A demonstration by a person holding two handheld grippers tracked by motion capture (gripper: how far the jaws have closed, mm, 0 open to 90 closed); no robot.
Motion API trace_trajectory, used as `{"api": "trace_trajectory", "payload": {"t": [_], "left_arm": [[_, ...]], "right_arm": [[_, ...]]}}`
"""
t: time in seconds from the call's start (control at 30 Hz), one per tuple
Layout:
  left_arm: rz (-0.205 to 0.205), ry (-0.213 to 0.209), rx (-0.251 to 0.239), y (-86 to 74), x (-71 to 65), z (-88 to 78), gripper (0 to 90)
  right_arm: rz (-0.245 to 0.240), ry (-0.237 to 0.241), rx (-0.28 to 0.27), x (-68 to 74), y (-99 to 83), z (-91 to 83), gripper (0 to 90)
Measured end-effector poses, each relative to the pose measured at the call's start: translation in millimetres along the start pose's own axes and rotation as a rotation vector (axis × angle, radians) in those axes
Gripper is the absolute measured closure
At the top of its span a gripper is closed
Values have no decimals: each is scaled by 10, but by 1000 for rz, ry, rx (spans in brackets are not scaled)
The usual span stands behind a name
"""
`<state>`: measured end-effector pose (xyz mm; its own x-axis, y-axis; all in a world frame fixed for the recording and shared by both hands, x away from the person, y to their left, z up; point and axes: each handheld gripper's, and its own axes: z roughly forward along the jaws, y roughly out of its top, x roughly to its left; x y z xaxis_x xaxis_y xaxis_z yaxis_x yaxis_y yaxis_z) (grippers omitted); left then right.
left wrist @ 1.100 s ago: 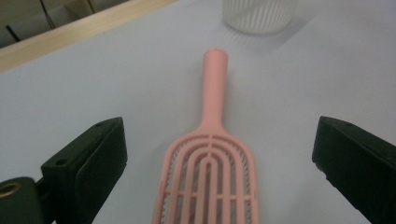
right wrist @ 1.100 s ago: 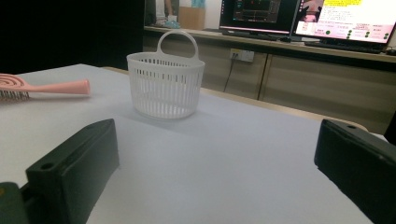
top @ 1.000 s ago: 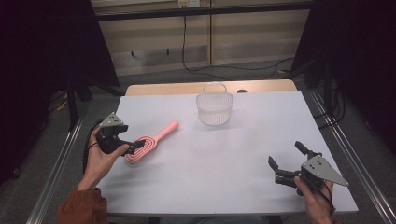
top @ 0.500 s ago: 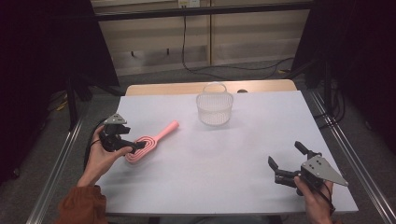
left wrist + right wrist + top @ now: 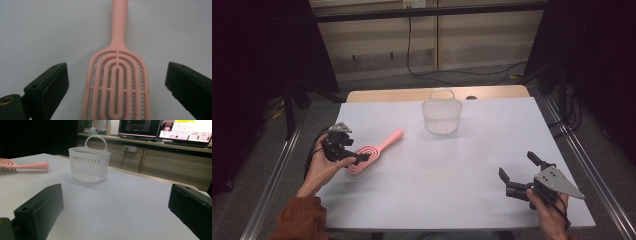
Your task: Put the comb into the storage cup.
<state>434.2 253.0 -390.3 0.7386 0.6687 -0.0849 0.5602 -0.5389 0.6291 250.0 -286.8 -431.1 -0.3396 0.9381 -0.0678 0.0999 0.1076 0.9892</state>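
Step in hand, as I judge it: approach for a pick-up of the pink hairbrush (image 5: 371, 152), not yet gripped. The left gripper (image 5: 343, 148) sits over the brush's paddle end near the table's (image 5: 452, 170) left edge, about midway along it; in the left gripper view the jaws stand wide, one on each side of the slotted paddle (image 5: 117, 87), with bare table showing between each jaw and the brush, so no contact that I can see. Brush lies flat on the table, bristles down as far as the right gripper view (image 5: 23, 166) suggests. Long axis runs diagonally: paddle toward the near-left, handle (image 5: 391, 137) pointing toward the far-right, roughly at the white basket (image 5: 441, 116), which stands upright near the middle of the far edge, well apart from the brush. Through the left gripper's own camera the axis runs straight up the middle between the jaws, so the gripper looks squarely lined up. Next move likely calls for lowering until the jaws bracket the paddle's edges, then closing across its width; the paddle is broad, so the wide opening is needed, and a grip nearer the neck may hold steadier. The right gripper (image 5: 521, 176) rests near the near-right corner, jaws wide apart and holding nothing, aimed across the table toward the basket (image 5: 89, 162)
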Motion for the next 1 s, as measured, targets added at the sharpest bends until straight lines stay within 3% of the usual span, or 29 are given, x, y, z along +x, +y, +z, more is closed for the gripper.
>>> {"api": "trace_trajectory", "payload": {"t": [0.27, 0.3, 0.83, 1.0], "left_arm": [[16, -19, 33, 85, -20, 66, 54], [33, -7, 50, 111, -33, 87, 53], [62, -32, 168, 224, -60, 250, 66], [75, -11, 206, 231, -37, 311, 62]], "right_arm": [[-4, 7, 1, 3, -2, 3, 0], [-2, 7, 1, 5, -1, -2, 0], [-5, 10, 2, 7, -4, 4, 0], [-5, 11, 2, 8, -4, 5, 0]]}}
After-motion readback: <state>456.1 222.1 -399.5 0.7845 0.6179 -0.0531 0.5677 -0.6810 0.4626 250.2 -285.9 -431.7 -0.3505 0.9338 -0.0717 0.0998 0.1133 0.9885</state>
